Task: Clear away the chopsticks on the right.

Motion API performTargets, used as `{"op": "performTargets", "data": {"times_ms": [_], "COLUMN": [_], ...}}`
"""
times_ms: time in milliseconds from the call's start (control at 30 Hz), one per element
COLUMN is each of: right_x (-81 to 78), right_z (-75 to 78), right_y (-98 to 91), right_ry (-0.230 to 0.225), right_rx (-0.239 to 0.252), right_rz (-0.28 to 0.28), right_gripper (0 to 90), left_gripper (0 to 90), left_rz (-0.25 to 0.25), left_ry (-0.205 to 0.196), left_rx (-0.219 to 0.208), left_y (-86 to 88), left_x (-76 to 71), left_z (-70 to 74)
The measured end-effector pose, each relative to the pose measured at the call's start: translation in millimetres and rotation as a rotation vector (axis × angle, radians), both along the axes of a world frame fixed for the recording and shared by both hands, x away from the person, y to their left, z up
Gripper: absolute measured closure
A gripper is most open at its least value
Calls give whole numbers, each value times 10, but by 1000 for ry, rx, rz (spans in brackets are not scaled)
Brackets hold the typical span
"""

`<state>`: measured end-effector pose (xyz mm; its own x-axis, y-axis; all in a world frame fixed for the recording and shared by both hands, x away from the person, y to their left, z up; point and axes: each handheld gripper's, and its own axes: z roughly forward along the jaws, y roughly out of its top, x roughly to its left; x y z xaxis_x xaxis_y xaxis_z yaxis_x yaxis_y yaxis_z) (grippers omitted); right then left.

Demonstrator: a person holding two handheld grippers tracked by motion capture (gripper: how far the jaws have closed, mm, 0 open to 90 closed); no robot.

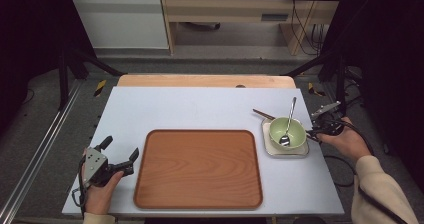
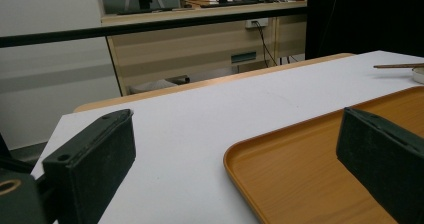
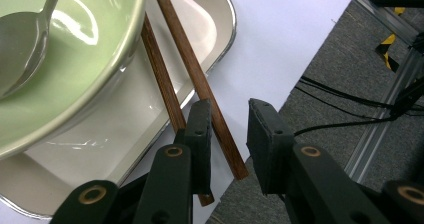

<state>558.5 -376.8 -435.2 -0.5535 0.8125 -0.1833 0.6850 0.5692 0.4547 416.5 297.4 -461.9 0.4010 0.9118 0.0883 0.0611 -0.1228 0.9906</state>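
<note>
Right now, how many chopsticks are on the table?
2. Both chopsticks lie side by side across the white dish, under the green bowl, their near ends sticking out by the right tool.

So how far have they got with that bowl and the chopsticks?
Barely begun, by the look of it. Done: nothing yet; the wooden tray is bare, while the green bowl with its spoon sits on the small white tray. In hand: the right gripper has one of the chopsticks between its open jaws, not clamped. The left gripper waits open at the wooden tray's corner. Left: presumably gripping and moving things.
</note>
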Motion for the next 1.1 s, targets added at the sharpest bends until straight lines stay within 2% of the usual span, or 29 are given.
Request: {"op": "performTargets", "data": {"times_ms": [433,800,833,967,1067,1100], "right_x": [-1,-17,-26,-54,-79,-82], "right_z": [-49,-66,-62,-41,-24,-11], "right_y": [34,33,38,47,59,44], "right_ry": [29,43,38,22,4,-10], "right_rx": [2,17,26,43,60,54], "right_rz": [37,50,73,91,60,65], "right_gripper": [720,799,835,845,845,845], "left_gripper": [24,24,24,24,25,25], "left_rz": [-8,-7,-6,-2,2,3], "left_ry": [6,4,3,3,0,-1], "left_rx": [7,9,9,8,7,6], "left_y": [-2,-1,0,5,10,11], "left_x": [4,5,4,2,0,0], "left_z": [-1,1,2,2,5,5]}}
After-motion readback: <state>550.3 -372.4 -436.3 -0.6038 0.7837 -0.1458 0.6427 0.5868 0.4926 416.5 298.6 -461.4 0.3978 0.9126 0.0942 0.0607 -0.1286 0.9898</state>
